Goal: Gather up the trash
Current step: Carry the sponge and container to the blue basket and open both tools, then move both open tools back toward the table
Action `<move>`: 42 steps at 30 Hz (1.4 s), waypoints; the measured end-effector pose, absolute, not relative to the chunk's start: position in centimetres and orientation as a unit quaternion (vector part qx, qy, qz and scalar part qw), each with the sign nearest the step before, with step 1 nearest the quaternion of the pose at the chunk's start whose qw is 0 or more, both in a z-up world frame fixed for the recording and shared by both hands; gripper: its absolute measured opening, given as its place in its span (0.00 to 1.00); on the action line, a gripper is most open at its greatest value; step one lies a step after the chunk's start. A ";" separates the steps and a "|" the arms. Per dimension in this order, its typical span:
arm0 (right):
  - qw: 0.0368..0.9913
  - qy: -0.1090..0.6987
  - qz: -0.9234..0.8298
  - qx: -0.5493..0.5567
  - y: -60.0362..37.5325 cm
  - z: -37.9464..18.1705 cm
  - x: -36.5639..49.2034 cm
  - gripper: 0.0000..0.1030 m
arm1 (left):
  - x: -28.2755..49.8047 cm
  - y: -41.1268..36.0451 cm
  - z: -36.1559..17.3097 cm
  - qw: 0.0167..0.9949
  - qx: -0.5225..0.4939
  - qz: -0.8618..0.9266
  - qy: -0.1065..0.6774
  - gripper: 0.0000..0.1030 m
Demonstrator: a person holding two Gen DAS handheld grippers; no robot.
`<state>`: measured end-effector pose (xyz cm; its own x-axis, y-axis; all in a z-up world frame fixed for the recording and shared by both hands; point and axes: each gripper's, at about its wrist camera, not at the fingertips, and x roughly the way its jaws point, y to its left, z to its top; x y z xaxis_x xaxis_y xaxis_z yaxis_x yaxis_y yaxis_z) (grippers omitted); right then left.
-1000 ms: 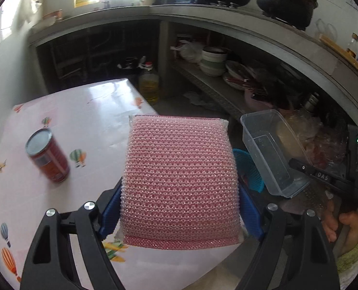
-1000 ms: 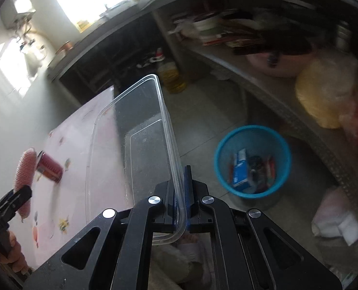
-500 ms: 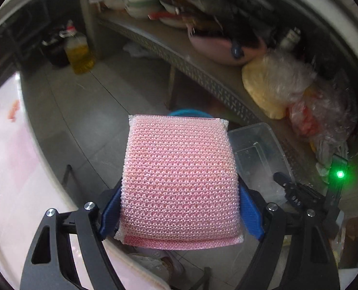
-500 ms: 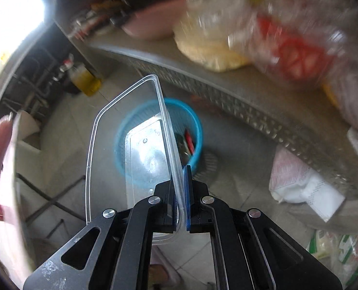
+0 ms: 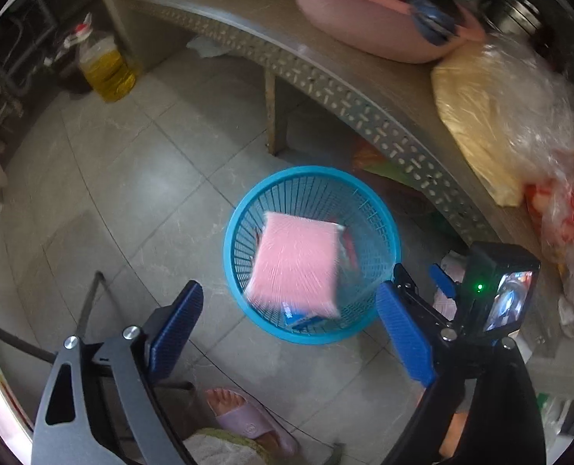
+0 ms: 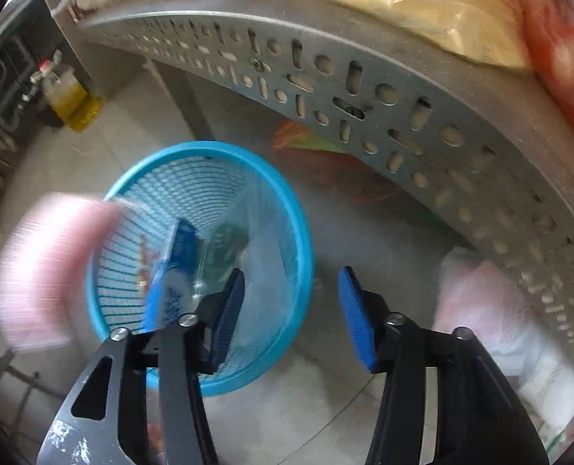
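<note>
Now both grippers, left (image 5: 290,323) and right (image 6: 291,306), hang over the blue wastebasket (image 5: 383,217) with fingers spread wide, empty; the pink scouring sponge (image 5: 296,262), blurred, is mid-air at its mouth

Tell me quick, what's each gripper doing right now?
Left gripper: jaws open, holding nothing; pink sponge falling above the blue basket.
Right gripper: jaws open, holding nothing.
</note>
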<state>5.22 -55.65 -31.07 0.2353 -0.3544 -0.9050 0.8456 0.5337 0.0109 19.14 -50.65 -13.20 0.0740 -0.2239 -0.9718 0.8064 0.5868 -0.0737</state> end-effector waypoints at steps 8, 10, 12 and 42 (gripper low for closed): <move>0.758 0.425 -0.419 0.264 -54.0 -27.7 0.1 0.54 | 19.0 -47.8 -10.5 0.702 0.256 -0.385 0.542 0.86; 0.761 0.420 -0.413 0.274 -53.0 -26.8 -1.3 0.54 | 18.7 -46.7 -9.0 0.708 0.246 -0.391 0.534 0.86; 0.765 0.417 -0.404 0.280 -52.7 -26.0 -1.9 0.56 | 18.5 -45.5 -7.4 0.715 0.234 -0.398 0.525 0.86; 0.919 0.364 0.017 0.148 -28.2 -5.8 12.2 0.82 | 17.1 3.7 0.6 0.900 -0.040 -0.134 0.414 0.86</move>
